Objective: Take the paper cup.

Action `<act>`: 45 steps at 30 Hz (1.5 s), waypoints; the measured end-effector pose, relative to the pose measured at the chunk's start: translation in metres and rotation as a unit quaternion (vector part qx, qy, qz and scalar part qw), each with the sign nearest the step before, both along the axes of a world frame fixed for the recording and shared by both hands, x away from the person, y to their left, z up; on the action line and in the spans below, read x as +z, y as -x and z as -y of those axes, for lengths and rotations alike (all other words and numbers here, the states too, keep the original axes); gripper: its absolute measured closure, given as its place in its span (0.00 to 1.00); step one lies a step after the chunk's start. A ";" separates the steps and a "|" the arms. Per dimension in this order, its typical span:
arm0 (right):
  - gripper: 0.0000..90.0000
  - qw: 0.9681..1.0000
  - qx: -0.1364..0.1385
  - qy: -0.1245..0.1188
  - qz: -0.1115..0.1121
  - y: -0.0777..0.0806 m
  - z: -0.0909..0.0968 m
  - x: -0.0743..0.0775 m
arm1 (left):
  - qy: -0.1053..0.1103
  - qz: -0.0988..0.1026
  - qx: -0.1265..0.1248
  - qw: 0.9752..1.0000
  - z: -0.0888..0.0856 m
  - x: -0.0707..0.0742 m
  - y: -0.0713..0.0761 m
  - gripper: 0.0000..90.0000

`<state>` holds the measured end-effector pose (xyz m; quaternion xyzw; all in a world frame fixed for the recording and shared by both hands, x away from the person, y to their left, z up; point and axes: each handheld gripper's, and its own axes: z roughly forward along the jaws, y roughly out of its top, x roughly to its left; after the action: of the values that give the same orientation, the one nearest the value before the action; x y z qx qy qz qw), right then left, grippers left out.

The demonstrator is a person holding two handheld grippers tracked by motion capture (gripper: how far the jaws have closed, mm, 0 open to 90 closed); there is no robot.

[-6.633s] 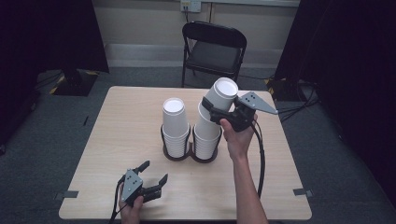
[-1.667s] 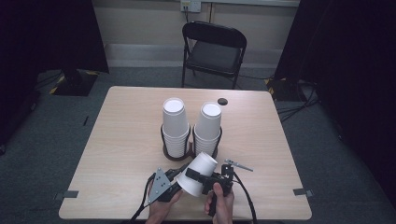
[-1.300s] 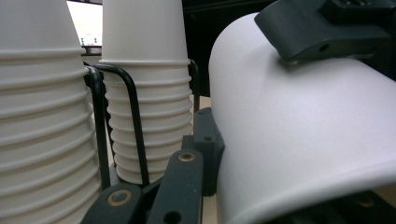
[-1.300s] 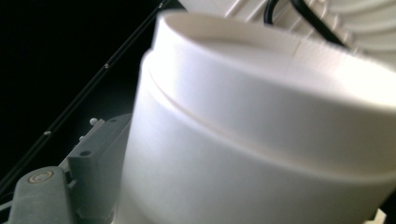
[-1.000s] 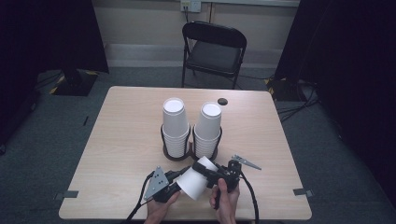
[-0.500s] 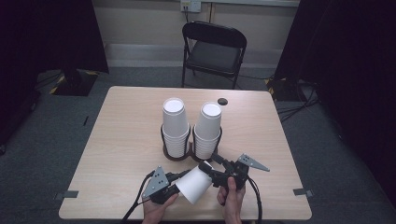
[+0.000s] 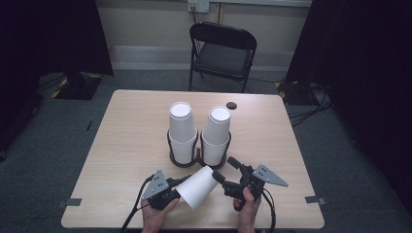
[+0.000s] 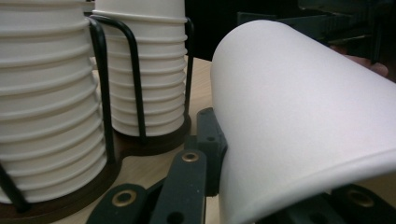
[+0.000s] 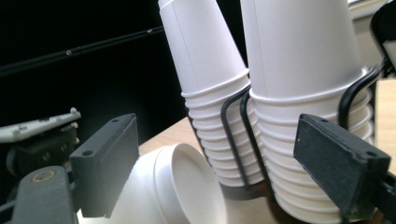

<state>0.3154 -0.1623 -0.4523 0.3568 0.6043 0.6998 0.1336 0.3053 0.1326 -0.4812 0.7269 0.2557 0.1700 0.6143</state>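
Lying tilted on its side near the table's (image 7: 121, 145) front edge, a white paper cup (image 7: 197, 187) is clamped at its wide rim end by the left tool (image 7: 177, 187), whose jaws press on the cup's wall from both sides. In the left gripper view the cup (image 8: 303, 116) sits between the two black jaws, one at its left flank and one under its rim, and its wall bends a little where they squeeze. The cup's narrow closed base points up and to the right in the high view, toward the right tool (image 7: 226, 169), and its mouth faces the left hand (image 7: 155, 218).

Right tool jaws stand wide apart with nothing gripped; the right gripper view has one jaw at left and the other at right, with the cup's base (image 9: 182, 186) low between them and clear of both pads. The right hand (image 7: 245, 211) holds this tool just right of the cup, and the nearer jaw tip lies close beside the cup's base in the high view; whether it touches cannot be told.

Just behind the cup stands a dark wire holder (image 7: 197, 158) with two stacks of upturned white cups, the left stack (image 7: 182, 128) slightly taller than the right stack (image 7: 216, 133). A small dark disc (image 7: 231, 105) lies on the table farther back, and a folding chair (image 7: 221, 53) stands beyond the table's far edge.
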 end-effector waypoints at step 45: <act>0.14 0.934 -0.022 0.321 0.156 0.034 -0.015 -0.024 | -0.117 -0.059 -0.036 0.991 -0.006 0.033 -0.028 0.96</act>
<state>0.2819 -0.1471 -0.4758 0.1940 0.7605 0.5121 0.3490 0.3338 0.1385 -0.4486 0.8113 0.2435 0.1340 0.5143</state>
